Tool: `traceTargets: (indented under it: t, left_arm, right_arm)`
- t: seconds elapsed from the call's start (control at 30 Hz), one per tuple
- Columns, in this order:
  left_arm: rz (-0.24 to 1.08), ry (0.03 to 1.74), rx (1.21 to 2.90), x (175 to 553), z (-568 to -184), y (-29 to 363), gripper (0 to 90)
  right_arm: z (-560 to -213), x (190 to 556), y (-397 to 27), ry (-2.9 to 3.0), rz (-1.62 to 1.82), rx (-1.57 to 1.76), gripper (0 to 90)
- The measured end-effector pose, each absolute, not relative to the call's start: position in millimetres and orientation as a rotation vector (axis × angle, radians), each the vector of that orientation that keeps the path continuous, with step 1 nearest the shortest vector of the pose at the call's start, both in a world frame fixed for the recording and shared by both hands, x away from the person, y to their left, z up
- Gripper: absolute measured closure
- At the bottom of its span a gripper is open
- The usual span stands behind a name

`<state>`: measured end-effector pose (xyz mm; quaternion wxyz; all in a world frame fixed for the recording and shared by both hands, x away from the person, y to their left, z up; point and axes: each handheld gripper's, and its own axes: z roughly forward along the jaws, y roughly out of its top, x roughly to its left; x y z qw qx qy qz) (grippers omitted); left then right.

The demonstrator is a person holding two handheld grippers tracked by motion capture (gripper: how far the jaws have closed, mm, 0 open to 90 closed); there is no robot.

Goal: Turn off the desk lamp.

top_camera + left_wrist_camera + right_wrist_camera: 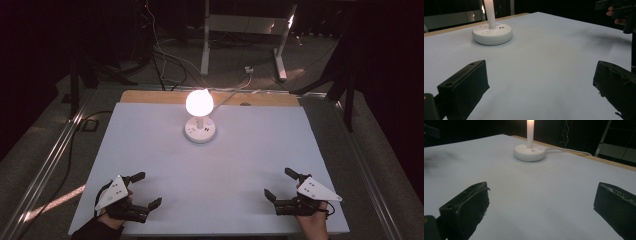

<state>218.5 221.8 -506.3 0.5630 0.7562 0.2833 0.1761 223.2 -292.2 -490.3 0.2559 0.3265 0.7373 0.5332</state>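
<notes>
A lit lamp [200, 115] stands on the white worktop [165, 165] near its far edge, about midway across, well apart from both grippers. Its round white base [200, 131] carries a short stem and a glowing bulb [199, 101]; a white cord [569, 150] runs from the base toward the far side.

The left gripper [146, 190] sits at the near left corner, its jaws spread wide with nothing between them. In the left gripper view the base [492, 33] lies far ahead, above the left jaw.

The right gripper [280, 183] sits at the near right corner, jaws likewise spread and empty. In the right gripper view the base [530, 152] stands far ahead between the jaws.

Each hand [316, 226] grips from the near edge, both grippers angled inward and forward, low over the worktop.
</notes>
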Motion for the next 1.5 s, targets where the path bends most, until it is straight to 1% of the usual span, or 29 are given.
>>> traceTargets:
  t: [0.5,0.9,1.27,1.5]
  left_arm:
    - [0.409,0.651,1.788,217.3,-505.9,220.4,0.5]
    - [0.368,0.64,1.795,217.8,-503.2,215.7,0.5]
    - [0.351,0.634,1.803,224.8,-489.8,212.3,0.5]
    - [0.376,0.613,1.826,233.0,-477.1,210.6,0.5]
  right_arm:
    - [-489.3,222.0,-291.7,1.988,1.462,0.896,0.0]
    - [-488.6,220.8,-290.9,1.976,1.461,0.91,0.0]
    - [-487.8,220.1,-289.4,1.972,1.467,0.918,0.0]
    - [-487.5,219.8,-290.0,1.966,1.469,0.918,0.0]
